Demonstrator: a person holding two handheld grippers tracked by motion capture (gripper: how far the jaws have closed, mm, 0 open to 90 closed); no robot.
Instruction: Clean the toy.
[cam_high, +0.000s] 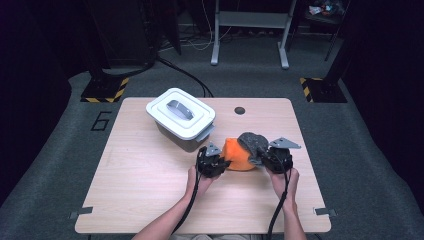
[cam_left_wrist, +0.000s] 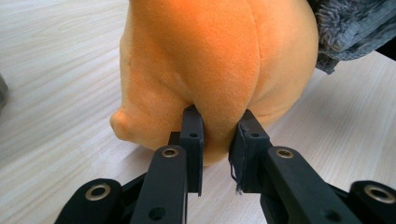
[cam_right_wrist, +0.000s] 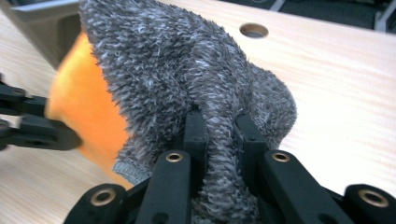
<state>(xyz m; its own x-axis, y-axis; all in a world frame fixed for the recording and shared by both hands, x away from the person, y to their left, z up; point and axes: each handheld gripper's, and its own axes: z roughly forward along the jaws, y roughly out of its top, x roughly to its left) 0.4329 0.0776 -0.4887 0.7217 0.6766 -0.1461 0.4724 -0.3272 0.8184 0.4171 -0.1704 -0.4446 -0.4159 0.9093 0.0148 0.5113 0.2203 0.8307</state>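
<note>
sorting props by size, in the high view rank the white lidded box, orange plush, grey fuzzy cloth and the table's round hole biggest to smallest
1. white lidded box
2. orange plush
3. grey fuzzy cloth, partly draped on the plush, so its full size is unsure
4. round hole

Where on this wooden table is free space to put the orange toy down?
Bare wood lies on the wooden table left of the left gripper, below the lidded white bin. Another patch sits right of the round hole. It is crowded where the orange plush toy, fuzzy grey cloth and right gripper meet.
</note>
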